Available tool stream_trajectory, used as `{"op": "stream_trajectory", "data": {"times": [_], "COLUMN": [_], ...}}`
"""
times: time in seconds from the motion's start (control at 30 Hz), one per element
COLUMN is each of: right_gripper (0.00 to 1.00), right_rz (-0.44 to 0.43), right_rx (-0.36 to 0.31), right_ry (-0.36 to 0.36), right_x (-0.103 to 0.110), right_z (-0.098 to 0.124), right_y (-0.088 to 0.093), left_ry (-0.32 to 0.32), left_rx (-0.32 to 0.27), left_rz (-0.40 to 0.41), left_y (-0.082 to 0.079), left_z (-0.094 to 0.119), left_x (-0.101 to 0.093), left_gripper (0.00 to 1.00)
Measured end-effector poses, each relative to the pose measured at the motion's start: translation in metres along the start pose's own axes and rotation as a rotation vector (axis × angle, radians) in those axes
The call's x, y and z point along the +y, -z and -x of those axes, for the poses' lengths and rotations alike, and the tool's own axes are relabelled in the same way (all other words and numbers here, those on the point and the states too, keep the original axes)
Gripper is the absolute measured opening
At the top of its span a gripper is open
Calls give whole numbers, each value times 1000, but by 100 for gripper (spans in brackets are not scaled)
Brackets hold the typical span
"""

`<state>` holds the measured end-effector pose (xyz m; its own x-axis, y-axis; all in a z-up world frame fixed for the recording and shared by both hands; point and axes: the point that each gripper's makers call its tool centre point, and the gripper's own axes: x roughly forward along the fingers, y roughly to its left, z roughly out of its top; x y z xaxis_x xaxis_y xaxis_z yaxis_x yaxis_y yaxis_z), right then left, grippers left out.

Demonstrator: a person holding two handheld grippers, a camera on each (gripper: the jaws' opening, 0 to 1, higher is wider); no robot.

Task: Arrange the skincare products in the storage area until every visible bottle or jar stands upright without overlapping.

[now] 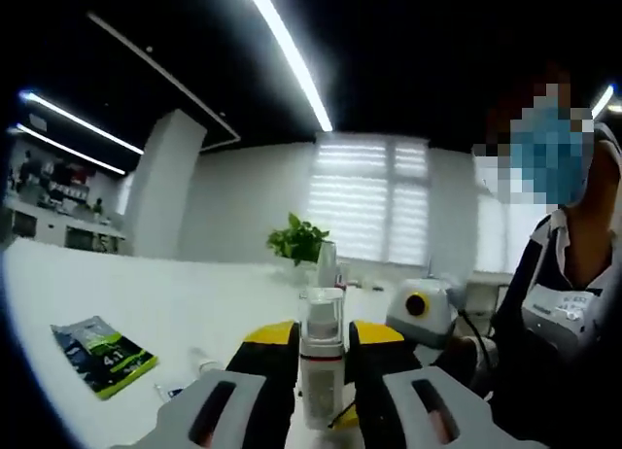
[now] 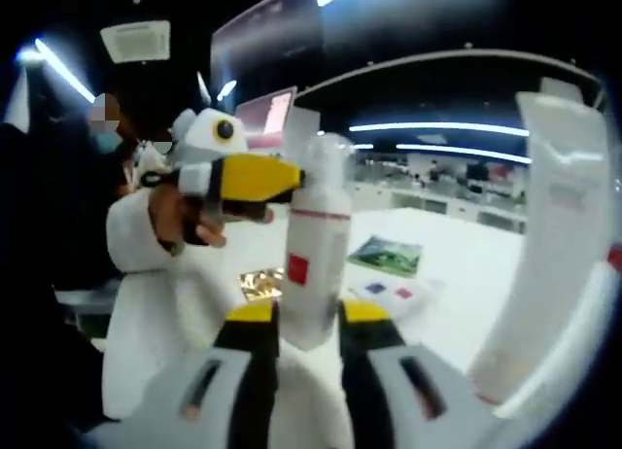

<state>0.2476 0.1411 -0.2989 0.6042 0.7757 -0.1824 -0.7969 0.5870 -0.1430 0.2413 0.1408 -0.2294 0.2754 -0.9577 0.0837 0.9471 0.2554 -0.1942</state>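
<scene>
White pump bottle (image 1: 322, 357) sits clamped upright in the left gripper (image 1: 322, 371); the right gripper (image 2: 309, 323) clamps another white bottle (image 2: 316, 245), beside a tall tube (image 2: 549, 235).

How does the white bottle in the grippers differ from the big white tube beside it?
The white pump bottle with a clear cap is slim, with a red band and red square; the tall white squeeze tube is wider and leans. The bottle sits between yellow-tipped jaws; the tube is ungripped. Both are white.

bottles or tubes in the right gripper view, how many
2 in the right gripper view: a white pump bottle with a clear cap, upright between the right gripper fingers, and a large white tube close at the right edge. Others may be hidden.
</scene>
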Motion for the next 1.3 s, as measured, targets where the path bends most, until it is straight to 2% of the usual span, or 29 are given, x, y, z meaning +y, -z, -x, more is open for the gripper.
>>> {"op": "stream_trajectory", "data": {"times": [0.2, 0.3, 0.43, 0.47, 0.53, 0.67, 0.97, 1.13, 1.3], "right_gripper": [22, 22, 23, 23, 23, 23, 23, 23, 22], "right_rz": [56, 73, 66, 58, 33, -1, -111, -125, -96], "right_rx": [32, 44, 49, 38, 7, -13, -48, -57, -42], "right_ry": [10, 3, -4, -6, -10, -15, -4, 8, 25], "right_x": [3, 4, 6, 5, 5, 2, -4, -6, -9], "right_z": [-1, -1, -2, -1, 1, 4, 12, 15, 20], "right_y": [4, 6, 7, 6, 1, -4, -14, -16, -16], "left_ry": [11, 11, 6, 6, 9, 15, 30, 36, 47], "left_rx": [26, 39, 63, 64, 65, 81, 83, 86, 89], "left_rz": [-18, -25, -47, -84, -107, -124, -107, -88, -92], "left_y": [5, 6, 6, 5, 3, 4, 8, 9, 10], "left_z": [-5, -5, -7, -8, -9, -13, -21, -25, -30], "left_x": [-3, -4, -4, -6, -9, -9, -11, -12, -16], "left_gripper": [24, 19, 19, 19, 19, 19, 19, 19, 19]}}
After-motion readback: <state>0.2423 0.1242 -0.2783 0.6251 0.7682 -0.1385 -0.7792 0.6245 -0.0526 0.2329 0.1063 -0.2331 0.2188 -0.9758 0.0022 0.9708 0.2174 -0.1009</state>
